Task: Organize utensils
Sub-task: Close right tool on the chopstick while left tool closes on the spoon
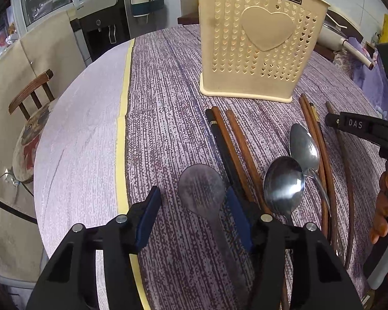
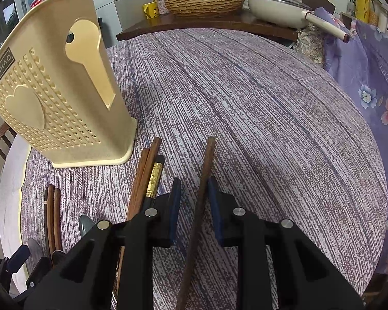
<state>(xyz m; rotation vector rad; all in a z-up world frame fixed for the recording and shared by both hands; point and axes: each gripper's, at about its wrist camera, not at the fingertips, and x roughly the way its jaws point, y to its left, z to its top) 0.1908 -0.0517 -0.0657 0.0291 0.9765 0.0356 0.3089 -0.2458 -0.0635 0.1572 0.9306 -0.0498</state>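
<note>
A cream perforated utensil holder (image 1: pixel 256 44) stands upright on the purple tablecloth; it also shows at the left of the right wrist view (image 2: pixel 54 98). In front of it lie several chopsticks (image 1: pixel 235 149), two metal spoons (image 1: pixel 284 180) and a dark flat rice paddle (image 1: pixel 201 188). My left gripper (image 1: pixel 194 211) is open, its jaws on either side of the paddle's handle. My right gripper (image 2: pixel 194 206) is open around a single brown chopstick (image 2: pixel 201 196) lying on the cloth. More chopsticks (image 2: pixel 144 178) lie just left of it.
A wooden chair (image 1: pixel 31 95) stands left of the table. At the far edge are a wooden shelf with a woven basket (image 2: pixel 204 0) and a white pan (image 2: pixel 279 7). Floral purple fabric (image 2: pixel 370 90) hangs at the right.
</note>
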